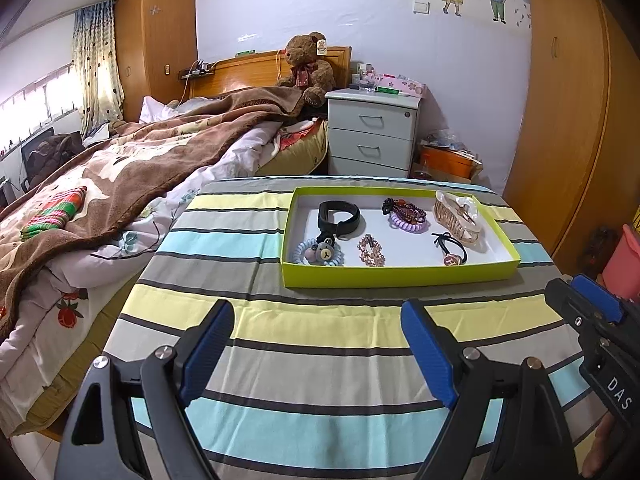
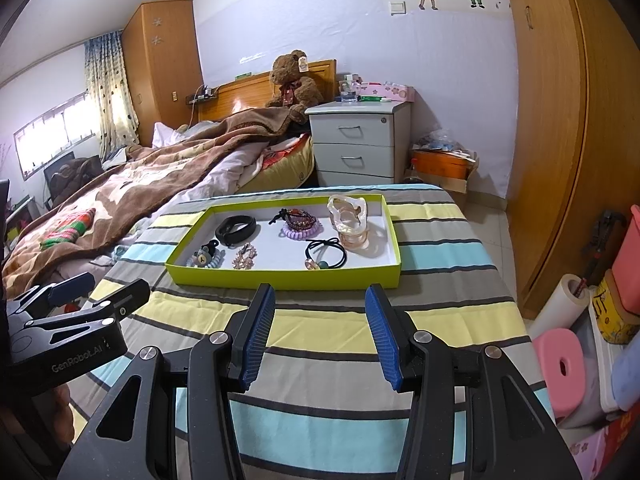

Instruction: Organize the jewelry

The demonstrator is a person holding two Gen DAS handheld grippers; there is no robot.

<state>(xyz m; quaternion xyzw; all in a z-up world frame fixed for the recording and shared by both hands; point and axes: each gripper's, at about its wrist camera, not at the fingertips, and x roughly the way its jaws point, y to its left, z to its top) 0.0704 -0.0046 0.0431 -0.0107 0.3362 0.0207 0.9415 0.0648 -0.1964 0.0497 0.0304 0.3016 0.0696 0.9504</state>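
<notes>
Hovering level over the striped cloth (image 1: 320, 320), both left gripper (image 1: 318, 354) and right gripper (image 2: 322, 338) fingers spread, released, facing the tray (image 2: 280, 280).

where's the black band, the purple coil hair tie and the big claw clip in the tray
black band (image 1: 338, 216), left wrist view, on the front of its loop
purple coil hair tie (image 1: 405, 224), left wrist view, on its front coils
big claw clip (image 2: 352, 222), right wrist view, on its pale upper shell
</notes>
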